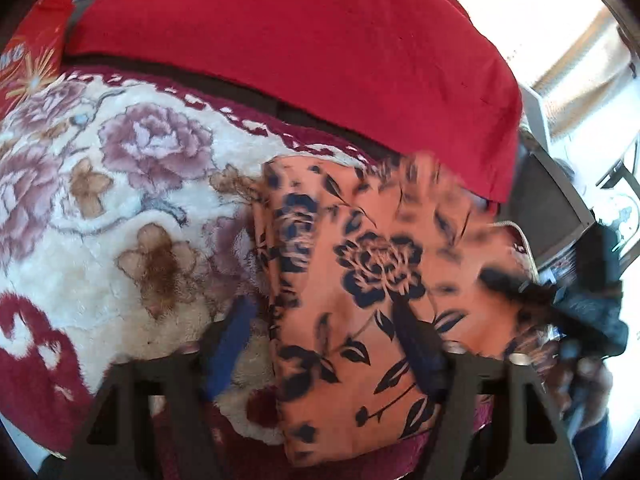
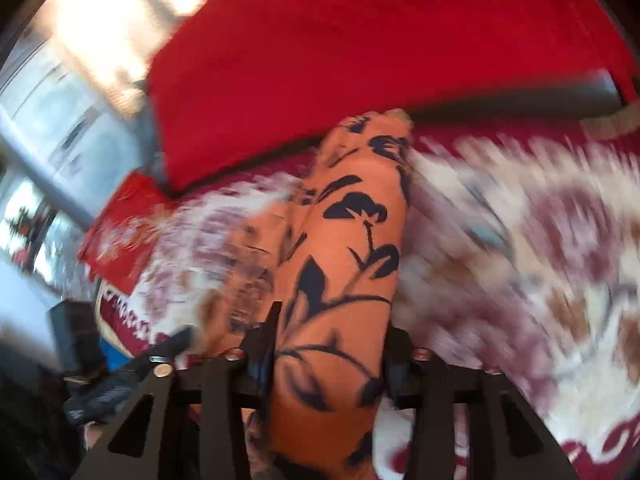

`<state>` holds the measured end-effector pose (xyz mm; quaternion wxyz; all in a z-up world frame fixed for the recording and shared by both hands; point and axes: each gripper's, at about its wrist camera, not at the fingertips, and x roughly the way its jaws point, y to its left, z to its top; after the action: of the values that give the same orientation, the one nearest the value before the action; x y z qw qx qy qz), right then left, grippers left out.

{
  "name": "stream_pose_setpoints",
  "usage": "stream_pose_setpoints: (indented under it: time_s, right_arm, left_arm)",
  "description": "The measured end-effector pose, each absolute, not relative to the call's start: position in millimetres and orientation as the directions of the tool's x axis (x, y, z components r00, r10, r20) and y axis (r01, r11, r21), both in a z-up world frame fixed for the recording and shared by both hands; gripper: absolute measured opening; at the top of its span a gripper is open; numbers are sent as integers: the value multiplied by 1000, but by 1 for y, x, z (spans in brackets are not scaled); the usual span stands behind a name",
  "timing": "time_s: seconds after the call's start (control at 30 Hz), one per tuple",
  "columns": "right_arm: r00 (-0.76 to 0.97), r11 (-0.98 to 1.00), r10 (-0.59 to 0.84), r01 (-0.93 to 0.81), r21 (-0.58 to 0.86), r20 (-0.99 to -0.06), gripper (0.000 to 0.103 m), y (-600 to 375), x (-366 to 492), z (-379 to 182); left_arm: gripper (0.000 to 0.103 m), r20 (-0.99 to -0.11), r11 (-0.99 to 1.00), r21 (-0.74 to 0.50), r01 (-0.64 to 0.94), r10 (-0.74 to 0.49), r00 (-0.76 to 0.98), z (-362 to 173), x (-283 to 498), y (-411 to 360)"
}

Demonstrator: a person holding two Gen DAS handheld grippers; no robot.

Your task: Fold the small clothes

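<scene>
An orange garment with dark blue flowers (image 1: 360,280) lies folded lengthwise on the fleece blanket (image 1: 120,208). In the left wrist view my left gripper (image 1: 320,344) stands open and wide. Its left finger hangs over the blanket and its right finger over the cloth, and neither presses on it. In the right wrist view the same garment (image 2: 344,248) runs as a thick bunched roll between the fingers of my right gripper (image 2: 330,348), which is shut on it near its close end. The right gripper also shows as a dark blur (image 1: 504,280) at the garment's right edge.
A big red cushion (image 1: 300,40) lies along the far side of the blanket, close behind the garment. A red printed packet (image 2: 120,232) sits on the blanket's corner. Dark furniture (image 1: 548,208) and a bright window lie beyond the bed's edge.
</scene>
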<state>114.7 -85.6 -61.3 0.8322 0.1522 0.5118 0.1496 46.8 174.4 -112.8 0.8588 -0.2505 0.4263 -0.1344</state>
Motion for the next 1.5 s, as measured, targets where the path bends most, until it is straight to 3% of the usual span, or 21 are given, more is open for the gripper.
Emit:
stream_pose_setpoints:
  time_s: [0.1,0.13,0.2,0.4,0.43,0.47,0.5,0.57,0.6,0.67,0.8,0.93,0.97,1.0,1.03,1.1,1.23,1.37,1.5]
  right_arm:
    - [421,863,453,13,504,-786,60,-128,110,-91]
    - [434,842,482,12,540,-761,68,-135,107,-93]
    - [453,826,504,-4,563,-735,74,-137,106,-91]
    - [390,827,533,-54,560,-751,76,-124,135,-107]
    - [350,826,545,-69,559,-762,72,-118,139,-115]
    - [314,824,556,-88,559,-770,67,-110,142,-121]
    - [302,830,552,-112,546,-777,59,-103,143,-121]
    - [321,854,519,-157,496,-792,49,-95,139,-109]
    - [342,863,505,-179,473,-792,42,-94,136,-98]
    - [392,865,502,-216,454,-771,39,-94,132,-71]
    - [486,875,481,-217,433,-730,39,-118,129,-29]
    - [538,868,477,-163,470,-695,43,-163,139,-20]
    - [538,866,472,-136,481,-698,48,-173,144,-27]
    - [537,876,443,-89,474,-717,67,-184,149,-40]
    - [536,890,395,-23,455,-746,81,-195,152,-53]
    - [507,890,356,72,450,-785,81,-209,147,-80]
    - [534,882,369,57,468,-761,81,-208,117,-88]
    - [557,873,374,58,484,-742,81,-205,103,-83]
    - [554,916,319,29,401,-769,81,-194,96,-79]
  left_arm:
    - [84,-708,821,-565,-86,-428,562,-132,55,187]
    - [84,-704,797,-594,-112,-447,552,-139,56,192]
    - [84,-693,761,-636,-125,-492,527,-148,59,196]
    - [84,-680,727,-679,-97,-575,455,-167,84,171]
    - [80,-673,715,-692,-99,-589,447,-172,87,168]
    - [53,-660,703,-706,-89,-608,442,-176,90,166]
    - [41,-640,682,-729,-65,-644,418,-177,93,163]
    - [31,-651,713,-700,-38,-615,444,-165,91,161]
    - [30,-665,750,-662,-8,-582,468,-151,88,156]
    - [29,-665,771,-637,16,-560,494,-133,91,150]
    - [29,-617,788,-603,127,-561,552,-82,112,119]
    - [34,-619,815,-548,188,-547,563,-68,139,74]
    - [43,-637,832,-524,184,-525,564,-73,144,65]
    - [52,-684,862,-481,161,-484,546,-87,154,54]
    - [68,-746,896,-426,129,-428,510,-101,162,45]
    - [72,-814,923,-377,79,-371,447,-124,169,41]
    - [76,-765,893,-447,39,-405,501,-120,144,64]
    - [76,-767,917,-390,79,-371,524,-111,132,63]
    - [76,-780,923,-378,66,-356,514,-116,129,61]
